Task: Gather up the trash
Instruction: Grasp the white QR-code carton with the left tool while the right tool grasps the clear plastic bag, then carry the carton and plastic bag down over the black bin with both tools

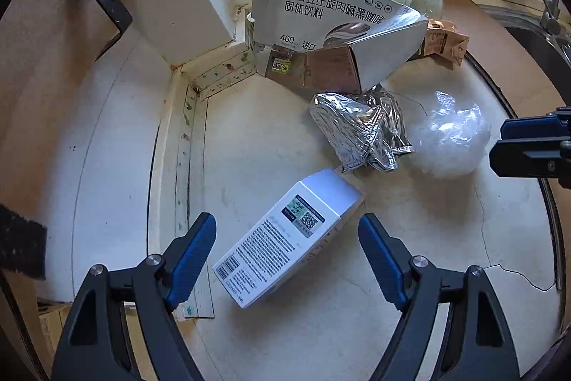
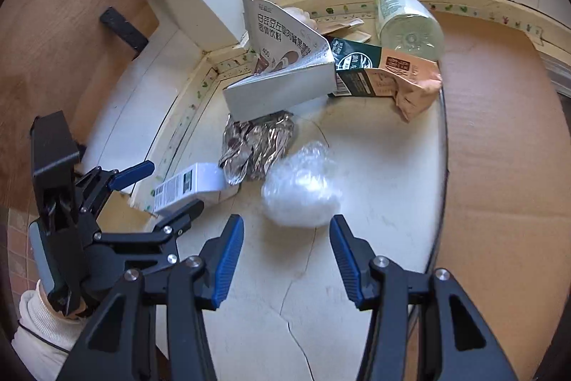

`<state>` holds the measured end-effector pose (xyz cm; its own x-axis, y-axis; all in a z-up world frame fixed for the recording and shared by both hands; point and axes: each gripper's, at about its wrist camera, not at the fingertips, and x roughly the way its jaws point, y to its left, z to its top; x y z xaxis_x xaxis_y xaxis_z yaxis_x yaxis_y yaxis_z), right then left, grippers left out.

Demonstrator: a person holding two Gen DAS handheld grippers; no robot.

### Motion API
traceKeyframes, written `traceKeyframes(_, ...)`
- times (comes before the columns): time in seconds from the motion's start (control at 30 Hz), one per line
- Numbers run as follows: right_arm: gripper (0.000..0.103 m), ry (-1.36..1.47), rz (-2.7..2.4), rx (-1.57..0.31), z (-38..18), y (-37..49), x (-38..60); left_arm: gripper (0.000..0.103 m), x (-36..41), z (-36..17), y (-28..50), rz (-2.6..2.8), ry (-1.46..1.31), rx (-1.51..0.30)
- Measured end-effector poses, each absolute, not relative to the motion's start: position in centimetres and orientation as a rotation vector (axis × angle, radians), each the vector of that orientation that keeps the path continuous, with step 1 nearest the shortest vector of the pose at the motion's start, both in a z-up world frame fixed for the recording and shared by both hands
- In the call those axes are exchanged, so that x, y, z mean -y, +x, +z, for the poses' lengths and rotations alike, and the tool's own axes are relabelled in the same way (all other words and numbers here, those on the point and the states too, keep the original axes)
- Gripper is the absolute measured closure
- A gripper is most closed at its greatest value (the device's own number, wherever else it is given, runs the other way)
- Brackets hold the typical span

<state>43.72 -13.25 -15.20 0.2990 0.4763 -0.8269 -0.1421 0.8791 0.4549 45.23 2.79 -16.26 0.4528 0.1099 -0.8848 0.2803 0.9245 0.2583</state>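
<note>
White counter point(image 1: 285, 327) with a crack runs into a corner by a window ledge, and we see trash piled there. Our left gripper point(image 1: 287, 240) has its fingers wide apart around a small white box point(image 1: 285, 234), not touching it. Our right gripper point(image 2: 287, 240) has its fingers apart too, just below a clear plastic wad point(image 2: 301, 191). Crumpled foil point(image 2: 255, 145), a big grey box point(image 1: 332, 27), a bottle point(image 2: 407, 24) and brown cartons point(image 2: 399, 77) lie behind.
</note>
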Motion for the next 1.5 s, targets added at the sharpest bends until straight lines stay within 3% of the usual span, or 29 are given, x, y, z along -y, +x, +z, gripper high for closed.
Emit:
traceKeyframes(0.37,0.053,0.326,0.42,-1.252,-17.1,46.2,12.2,0.022,-3.8,-19.6,47.8,-0.175,0.443,-1.234)
traceKeyframes(0.63,0.052,0.371,0.445,-1.251,-17.4,46.5,12.6,0.023,-5.2,-20.0,48.8,-0.193,0.331,-1.282)
traceKeyframes(0.7,0.046,0.382,0.45,-1.247,-17.4,46.4,12.9,0.029,-5.3,-20.0,48.9,-0.189,0.318,-1.288)
traceKeyframes(0.87,0.044,0.391,0.435,-1.234,-17.1,46.5,13.2,0.052,-5.4,-19.8,48.2,-0.154,0.242,-1.331)
traceKeyframes(1.1,0.043,0.434,0.406,-1.235,-17.6,47.5,13.4,0.067,-5.5,-19.3,47.3,-0.12,0.154,-1.344)
traceKeyframes(1.5,0.057,0.346,0.392,-1.232,-17.3,45.6,12.4,0.069,-4.5,-18.7,43.5,-0.071,0.042,-1.305)
